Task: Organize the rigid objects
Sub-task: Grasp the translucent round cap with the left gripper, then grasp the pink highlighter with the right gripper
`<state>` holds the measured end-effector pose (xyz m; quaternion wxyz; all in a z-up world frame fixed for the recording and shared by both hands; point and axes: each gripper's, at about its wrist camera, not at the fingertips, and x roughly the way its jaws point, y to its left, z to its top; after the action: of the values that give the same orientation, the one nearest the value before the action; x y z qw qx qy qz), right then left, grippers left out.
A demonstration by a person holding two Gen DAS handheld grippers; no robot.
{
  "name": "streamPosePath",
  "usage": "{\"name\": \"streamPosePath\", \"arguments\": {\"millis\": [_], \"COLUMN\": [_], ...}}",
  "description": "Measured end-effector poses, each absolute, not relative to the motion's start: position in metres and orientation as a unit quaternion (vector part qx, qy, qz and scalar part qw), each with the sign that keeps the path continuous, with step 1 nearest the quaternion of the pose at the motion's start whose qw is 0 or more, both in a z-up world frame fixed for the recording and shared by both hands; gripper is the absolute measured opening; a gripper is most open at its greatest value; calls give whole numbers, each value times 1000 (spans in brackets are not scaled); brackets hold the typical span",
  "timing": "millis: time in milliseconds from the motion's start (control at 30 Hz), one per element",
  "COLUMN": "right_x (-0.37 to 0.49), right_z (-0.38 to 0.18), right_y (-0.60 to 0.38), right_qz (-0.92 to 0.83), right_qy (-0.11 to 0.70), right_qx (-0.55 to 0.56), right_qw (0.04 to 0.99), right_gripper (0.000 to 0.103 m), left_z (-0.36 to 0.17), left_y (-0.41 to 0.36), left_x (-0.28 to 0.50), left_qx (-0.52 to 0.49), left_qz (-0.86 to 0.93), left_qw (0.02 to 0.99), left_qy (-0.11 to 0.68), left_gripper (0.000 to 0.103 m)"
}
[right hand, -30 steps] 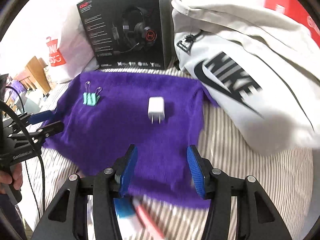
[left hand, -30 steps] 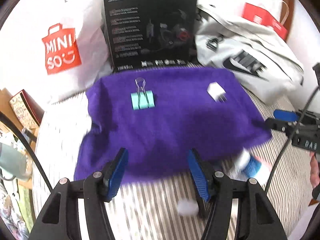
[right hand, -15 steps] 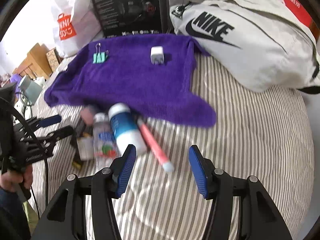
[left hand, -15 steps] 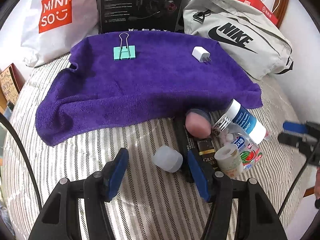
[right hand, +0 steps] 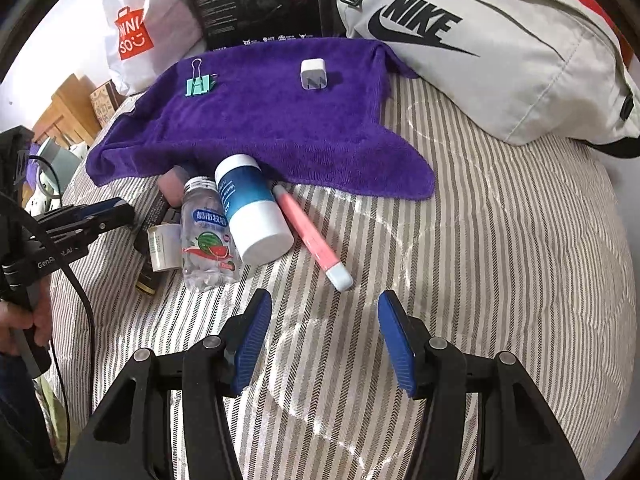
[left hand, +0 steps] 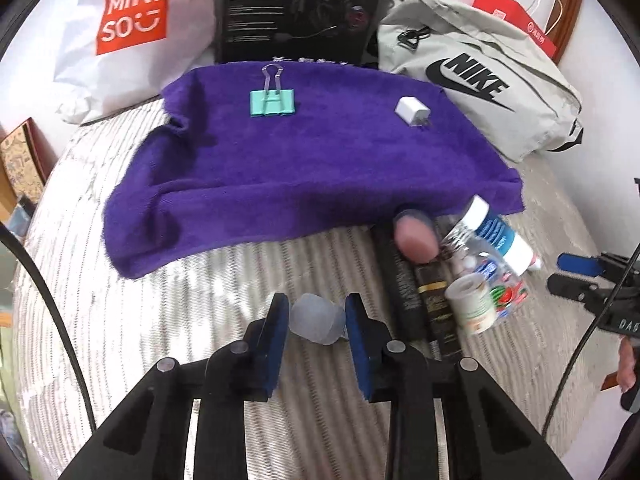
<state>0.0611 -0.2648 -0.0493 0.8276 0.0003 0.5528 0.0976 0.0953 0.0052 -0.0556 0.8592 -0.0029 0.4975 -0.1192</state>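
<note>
A purple towel [left hand: 304, 160] lies on the striped bed and carries a teal binder clip [left hand: 273, 101] and a white charger plug [left hand: 412, 112]. My left gripper [left hand: 317, 320] has closed its blue pads on a small translucent cap [left hand: 317, 318] on the bed. Right of it lie a pink egg-shaped item [left hand: 414, 238], dark boxes [left hand: 416, 292], a clear candy bottle [right hand: 206, 236], a blue and white bottle [right hand: 250, 208], a small white jar [right hand: 162, 246] and a pink pen [right hand: 310, 236]. My right gripper [right hand: 325, 338] is open and empty above bare bedding, just in front of the pen.
A Miniso bag [left hand: 120, 28], a black headset box [left hand: 300, 8] and a grey Nike bag [right hand: 480, 40] stand behind the towel [right hand: 260, 120]. The left gripper [right hand: 86, 220] shows at the left edge of the right wrist view. Furniture [right hand: 64, 116] stands beyond the bed's left side.
Both grippers pulled back from the towel toward the pile of objects. The left gripper moved down around the translucent cap and closed on it. The right gripper stayed open.
</note>
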Motion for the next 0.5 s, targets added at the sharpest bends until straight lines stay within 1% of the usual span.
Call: {"name": "streamPosePath", "arguments": {"millis": [133, 167, 267, 500], "right_x": [62, 63, 62, 62], "right_z": [-51, -52, -56, -59], "right_y": [-265, -264, -262, -261], "right_qz": [101, 102, 103, 103], "right_qy": [553, 554, 558, 560], "right_qx": [4, 4, 1, 1], "right_qw": [827, 826, 823, 822], "right_gripper": [56, 57, 57, 57], "left_z": [-62, -65, -66, -63], "left_y": [7, 6, 4, 7], "left_x": [95, 95, 92, 91], "left_qx": [0, 0, 7, -1], "left_qz": [-115, -117, -115, -120], "left_qw": [857, 854, 861, 860], "left_qy": [503, 506, 496, 496], "left_gripper": [28, 31, 31, 28]}}
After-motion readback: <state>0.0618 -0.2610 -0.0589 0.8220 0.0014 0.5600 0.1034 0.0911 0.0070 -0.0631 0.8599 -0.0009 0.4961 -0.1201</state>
